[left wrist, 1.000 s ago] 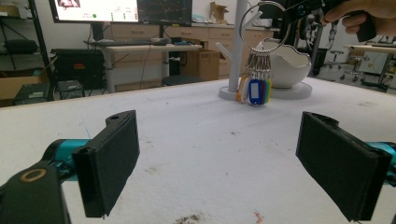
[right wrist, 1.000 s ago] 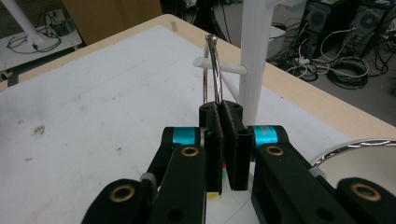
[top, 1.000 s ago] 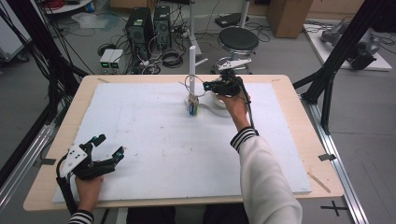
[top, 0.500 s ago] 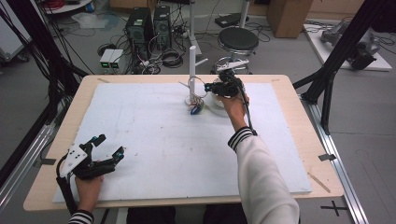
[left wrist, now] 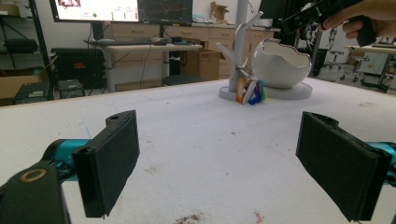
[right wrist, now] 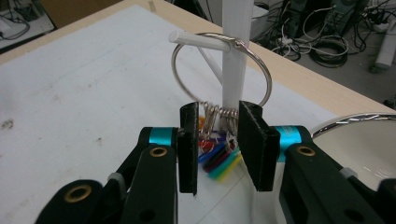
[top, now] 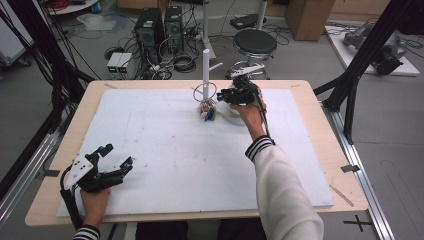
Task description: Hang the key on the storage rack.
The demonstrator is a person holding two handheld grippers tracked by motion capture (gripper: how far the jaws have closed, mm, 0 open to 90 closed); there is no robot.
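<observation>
Near the table's far edge, your right gripper (right wrist: 217, 149) has just closed in, jaws narrowly apart around the coloured-tag silver key ring (right wrist: 219, 74), now hanging on the white peg stand (top: 205, 67); left gripper (top: 112, 159) gapes idle.

A wooden table (top: 320, 150) carried a white foam sheet (top: 165, 145) that covered most of its top. It stood on a grey floor (top: 390, 130). Beyond the far edge sat a round black stool (top: 255, 42), two black computer towers (top: 160, 27) and a tangle of cables (top: 182, 62). Black frame struts (top: 367, 55) rose at both sides. A cardboard box (top: 307, 15) stood at the back. In the left gripper view, a lit monitor (left wrist: 121, 9) stood over a desk (left wrist: 140, 49) with wooden drawers (left wrist: 187, 32) behind it.
</observation>
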